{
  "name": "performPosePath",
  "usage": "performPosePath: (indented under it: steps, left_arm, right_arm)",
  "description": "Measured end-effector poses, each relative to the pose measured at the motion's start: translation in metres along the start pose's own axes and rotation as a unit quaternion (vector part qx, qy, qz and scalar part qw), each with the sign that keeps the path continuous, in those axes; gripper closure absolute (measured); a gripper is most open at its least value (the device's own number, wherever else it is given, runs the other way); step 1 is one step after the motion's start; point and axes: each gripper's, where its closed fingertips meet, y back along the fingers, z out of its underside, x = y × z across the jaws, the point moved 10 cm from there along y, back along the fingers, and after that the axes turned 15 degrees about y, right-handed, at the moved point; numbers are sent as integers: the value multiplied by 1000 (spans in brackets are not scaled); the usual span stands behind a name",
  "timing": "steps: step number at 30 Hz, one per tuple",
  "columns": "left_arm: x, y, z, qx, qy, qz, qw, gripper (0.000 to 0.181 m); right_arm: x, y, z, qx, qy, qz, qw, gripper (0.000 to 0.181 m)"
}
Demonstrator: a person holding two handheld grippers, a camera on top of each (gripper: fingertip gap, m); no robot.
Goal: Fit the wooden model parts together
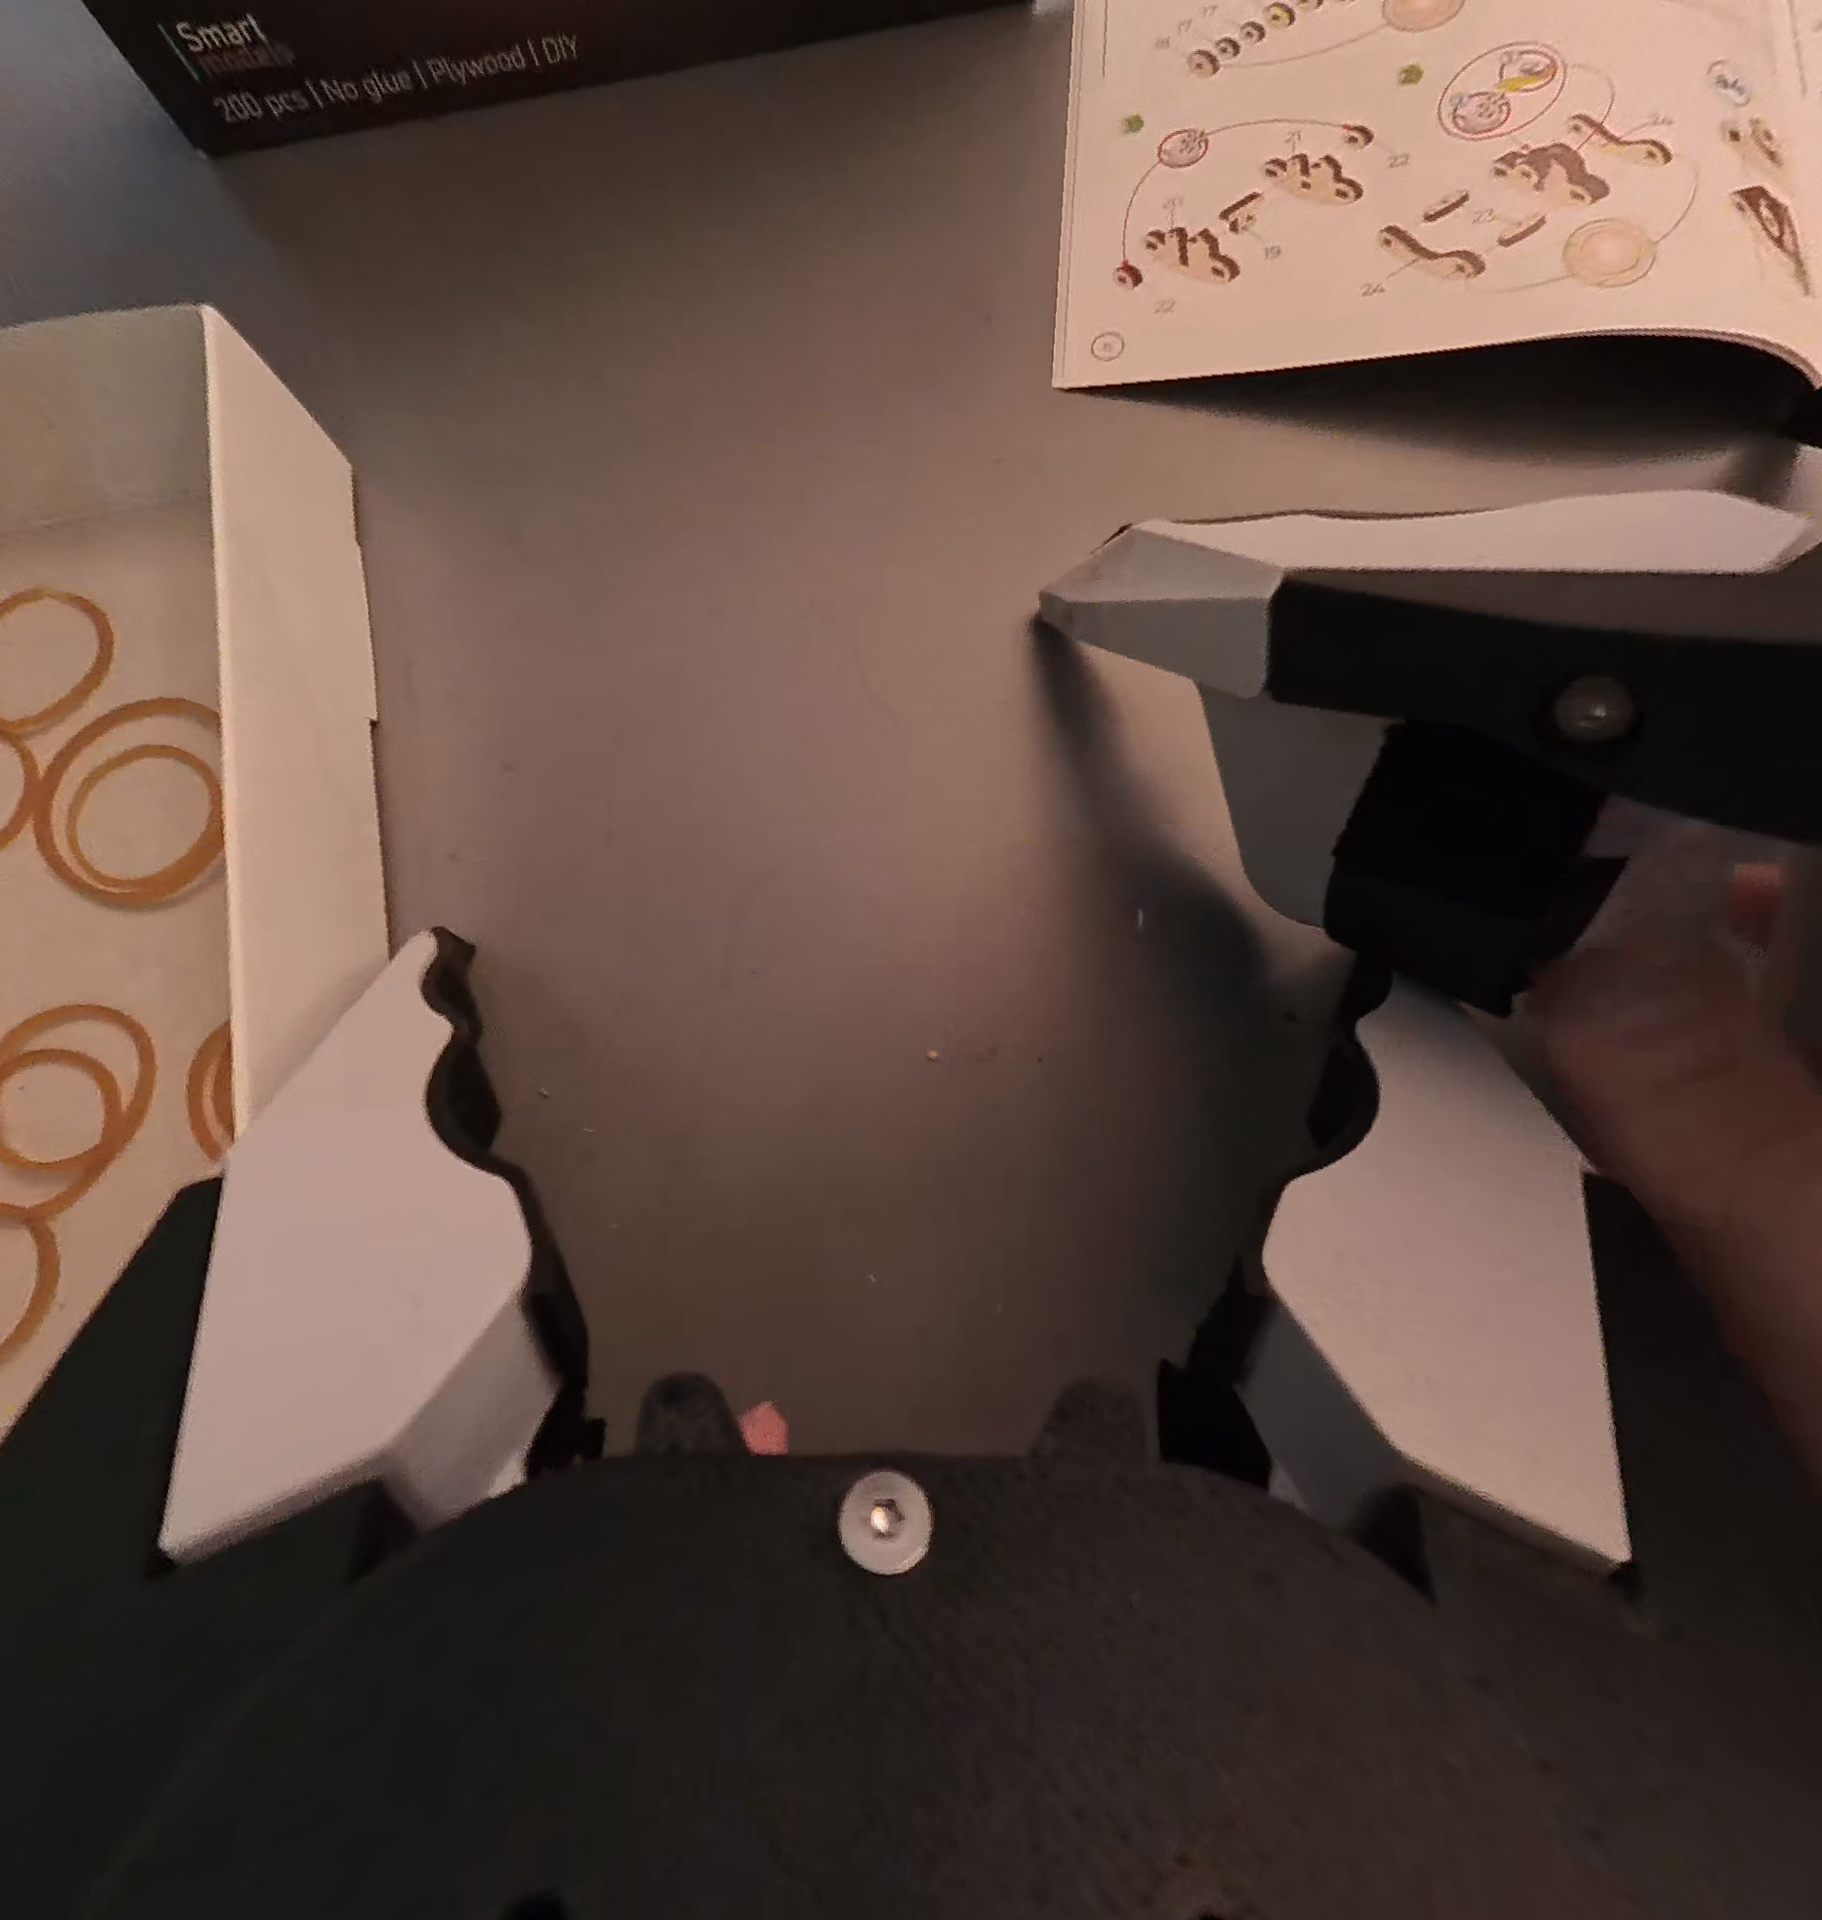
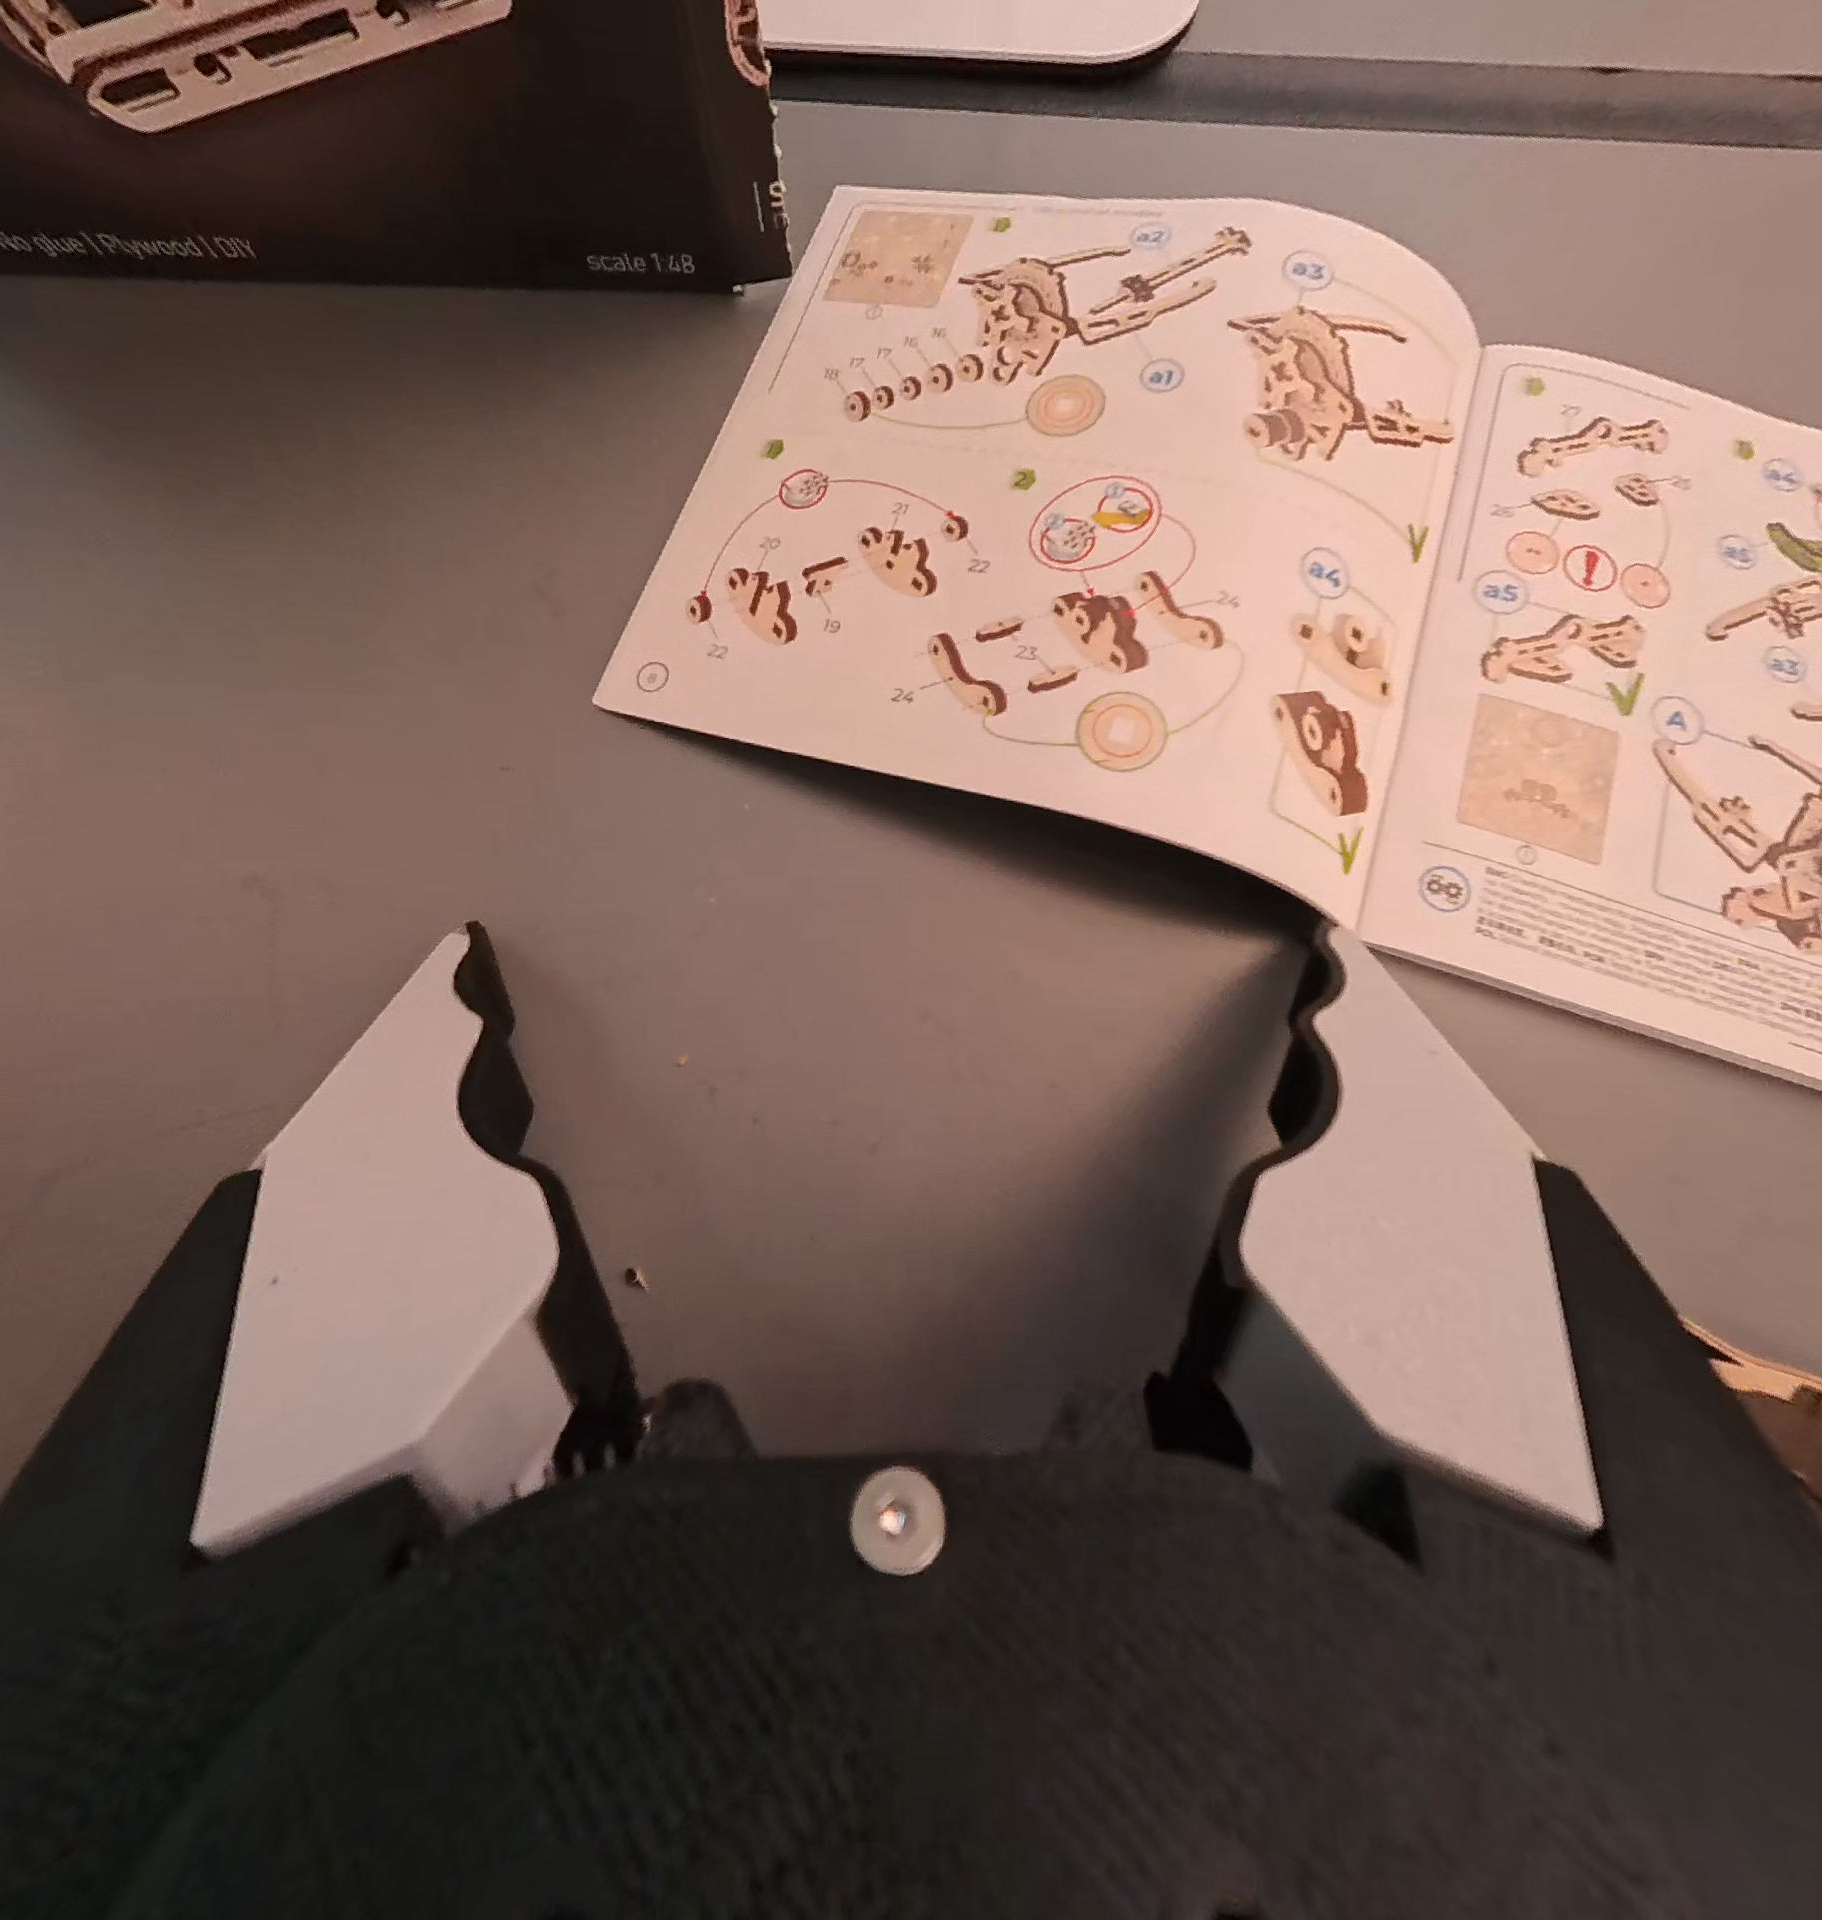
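My left gripper [image 1: 902, 977] is open and empty, low over the bare grey table [image 1: 782, 623]. My right gripper [image 2: 896, 935] is open and empty too, and points at the near edge of an open instruction booklet [image 2: 1094, 582]. In the left wrist view the right gripper [image 1: 1094, 592] comes in from the right, held by a hand [image 1: 1717, 1091], and covers the tip of my left gripper's right finger. A pale laser-cut wooden sheet [image 2: 1769, 1387] peeks out at the right edge behind the right finger. No loose wooden part shows between either pair of fingers.
A white open box [image 1: 283, 582] holding several rubber bands [image 1: 138, 821] sits left of the left gripper. The dark kit box [image 2: 367, 177] stands at the back, also in the left wrist view [image 1: 533, 62]. The booklet [image 1: 1406, 208] lies back right. A white flat object [image 2: 969, 26] lies beyond.
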Motion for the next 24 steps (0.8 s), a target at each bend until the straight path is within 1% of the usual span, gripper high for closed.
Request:
performPosePath:
  steps: [4,8,24]
  left_arm:
    - [0,-1,0,-2,1,1,1000,24]
    - [7,-2,0,0,2,-2,1000,24]
    - [7,0,1,2,6,-7,1000,25]
  right_arm:
    - [0,0,0,0,-1,0,1000,36]
    - [0,0,0,0,-1,-1,1000,36]
    - [0,0,-1,0,-1,-1,1000,36]
